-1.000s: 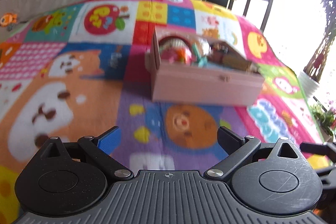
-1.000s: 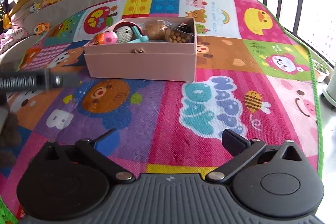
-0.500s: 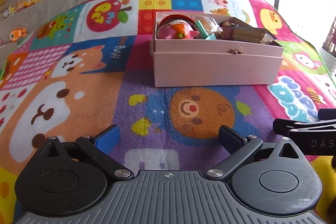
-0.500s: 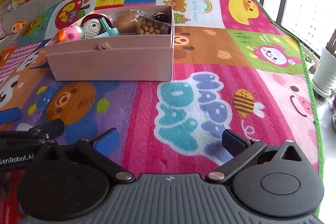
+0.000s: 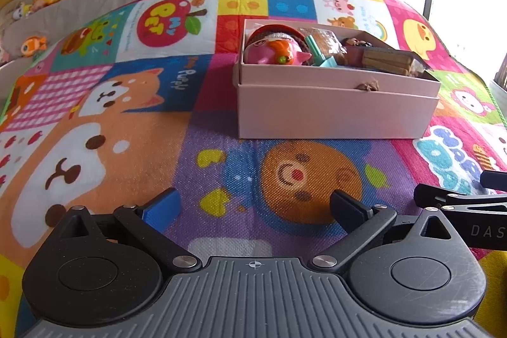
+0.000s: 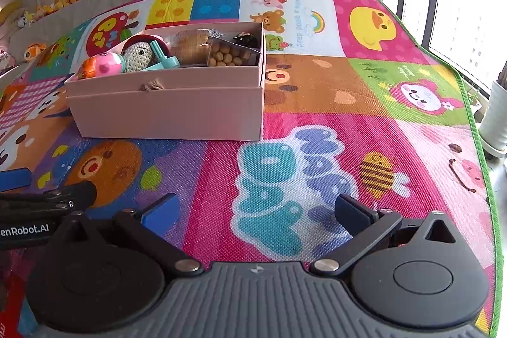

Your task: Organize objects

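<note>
Ahead of both spread hand-held grippers [image 5: 253, 205] [image 6: 256, 208]: pink box [image 5: 332, 113], well apart.

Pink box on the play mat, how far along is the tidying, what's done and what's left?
Looks mostly done: the pink box already holds a pink toy, a crocheted doll, a teal piece and a clear pack of small balls. In hand: nothing; the left tongs and right tongs hang open above the play mat. No loose items show, and no lid is on the box.

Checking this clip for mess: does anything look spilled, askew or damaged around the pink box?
Nothing stands out. The pink cardboard box sits flat on the colourful play mat, toys inside it, none spilled around it. Both claws are open and empty.
</note>
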Demonstrator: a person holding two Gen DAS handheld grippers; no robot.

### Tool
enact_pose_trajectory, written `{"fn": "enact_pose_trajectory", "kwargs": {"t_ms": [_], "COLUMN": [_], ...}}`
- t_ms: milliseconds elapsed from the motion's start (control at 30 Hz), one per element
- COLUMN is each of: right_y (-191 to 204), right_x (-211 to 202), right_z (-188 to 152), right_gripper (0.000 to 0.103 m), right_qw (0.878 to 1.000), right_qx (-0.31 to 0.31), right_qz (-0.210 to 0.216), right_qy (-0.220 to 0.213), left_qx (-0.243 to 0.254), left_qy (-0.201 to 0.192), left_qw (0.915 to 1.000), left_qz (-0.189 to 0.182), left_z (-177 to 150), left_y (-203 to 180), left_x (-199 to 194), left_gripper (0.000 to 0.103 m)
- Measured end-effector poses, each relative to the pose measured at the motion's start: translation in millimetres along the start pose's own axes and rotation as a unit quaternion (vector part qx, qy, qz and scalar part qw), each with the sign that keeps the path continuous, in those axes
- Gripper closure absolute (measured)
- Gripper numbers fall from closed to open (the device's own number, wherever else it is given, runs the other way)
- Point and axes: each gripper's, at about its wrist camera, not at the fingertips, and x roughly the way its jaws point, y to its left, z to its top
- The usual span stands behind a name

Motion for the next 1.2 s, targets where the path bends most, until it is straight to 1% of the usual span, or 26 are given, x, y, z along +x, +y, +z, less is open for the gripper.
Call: {"fn": "enact_pose_trajectory", "kwargs": {"t_ms": [1200], "right_y": [-2.2], "right_x": [2.6], "right_z": [2.4], "right_gripper": [0.000], "right_qw": [1.000], "right_qx": [-0.003], "right_qz": [0.000], "right_qy": [0.000], "left_qx": [0.002], "left_qy": [0.000], "left_qw": [1.0000], "left_qz": [-0.001], "left_z": [-1.0], "left_y": [0.9], "left_x": [-0.2], "left_gripper": [0.001]}}
